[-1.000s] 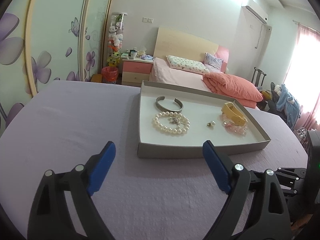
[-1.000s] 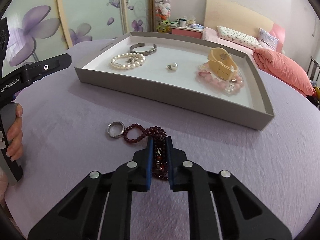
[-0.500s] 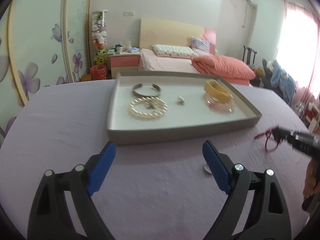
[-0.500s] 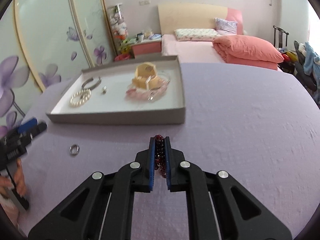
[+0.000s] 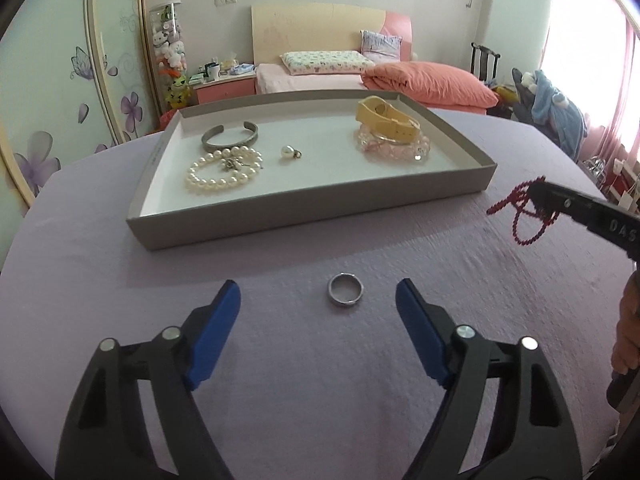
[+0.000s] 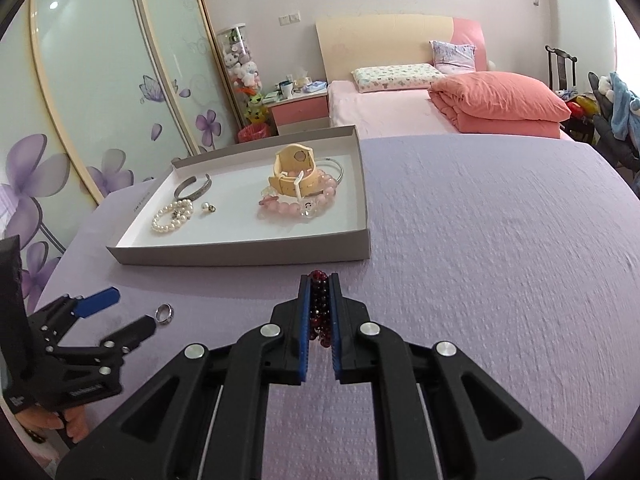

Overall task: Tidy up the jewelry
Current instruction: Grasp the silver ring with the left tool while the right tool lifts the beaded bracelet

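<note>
A silver ring [image 5: 345, 289] lies on the purple cloth just ahead of my left gripper [image 5: 318, 294], whose jaws are closing with the ring level with the blue tips, untouched. My right gripper [image 6: 319, 289] is shut on a dark red bead bracelet [image 6: 319, 304], lifted above the cloth; from the left wrist view the bracelet [image 5: 524, 216] dangles from its tip at the right. The grey tray [image 5: 320, 210] holds a pearl bracelet [image 5: 224, 170], a silver cuff [image 5: 230, 138], a pearl pendant [image 5: 289, 152], a pink bead bracelet [image 5: 394, 148] and a cream watch [image 5: 386, 118].
The round table is covered in purple cloth [image 6: 500, 260]. A bed [image 6: 460, 96] with pink bedding, a nightstand [image 6: 298, 110] and flowered wardrobe doors [image 6: 100, 100] stand behind. A hand [image 6: 60, 424] holds the left gripper's handle.
My left gripper swung right and down until the ring came between its tips, and its jaws narrowed. My right gripper lifted the red bracelet off the cloth and carried it to the right.
</note>
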Demonstrator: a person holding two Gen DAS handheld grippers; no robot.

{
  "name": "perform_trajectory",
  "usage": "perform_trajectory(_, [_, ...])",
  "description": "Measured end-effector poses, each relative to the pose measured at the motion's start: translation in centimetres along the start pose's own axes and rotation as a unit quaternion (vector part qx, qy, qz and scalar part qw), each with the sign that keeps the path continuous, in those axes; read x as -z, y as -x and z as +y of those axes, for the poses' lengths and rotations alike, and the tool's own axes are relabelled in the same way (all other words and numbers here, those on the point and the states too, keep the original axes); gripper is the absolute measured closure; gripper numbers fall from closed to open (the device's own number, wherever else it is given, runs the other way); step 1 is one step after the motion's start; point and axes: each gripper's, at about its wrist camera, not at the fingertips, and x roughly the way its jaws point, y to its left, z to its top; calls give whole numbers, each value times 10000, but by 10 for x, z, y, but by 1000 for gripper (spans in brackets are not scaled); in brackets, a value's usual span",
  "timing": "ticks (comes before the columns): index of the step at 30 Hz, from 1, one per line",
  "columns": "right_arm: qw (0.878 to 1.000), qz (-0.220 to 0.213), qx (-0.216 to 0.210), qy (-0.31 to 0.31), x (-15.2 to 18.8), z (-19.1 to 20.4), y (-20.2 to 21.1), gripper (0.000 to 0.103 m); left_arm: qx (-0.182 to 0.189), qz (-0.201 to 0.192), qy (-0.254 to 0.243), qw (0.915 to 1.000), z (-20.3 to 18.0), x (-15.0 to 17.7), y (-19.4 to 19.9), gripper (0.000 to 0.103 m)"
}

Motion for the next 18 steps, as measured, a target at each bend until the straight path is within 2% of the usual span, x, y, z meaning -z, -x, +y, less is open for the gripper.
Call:
perform_trajectory(5, [9999,-13,-36,-103,-1,-4,0,94,-3,218,60,9997,-8,-1,-13,48])
perform_trajectory(12, [9998,28,-85,-155,0,-8,-2,94,-128,309,128,9994,-15,-5,-22,59])
perform_trajectory(15, [9998,26,-108,-153,0,-8,-2,94,-174,304,153,9993,-16,-6,-22,70])
perform_trajectory(18, [9998,26,-134,-152,-1,-8,-2,94,-181,305,158,9992,-16,-5,-20,72])
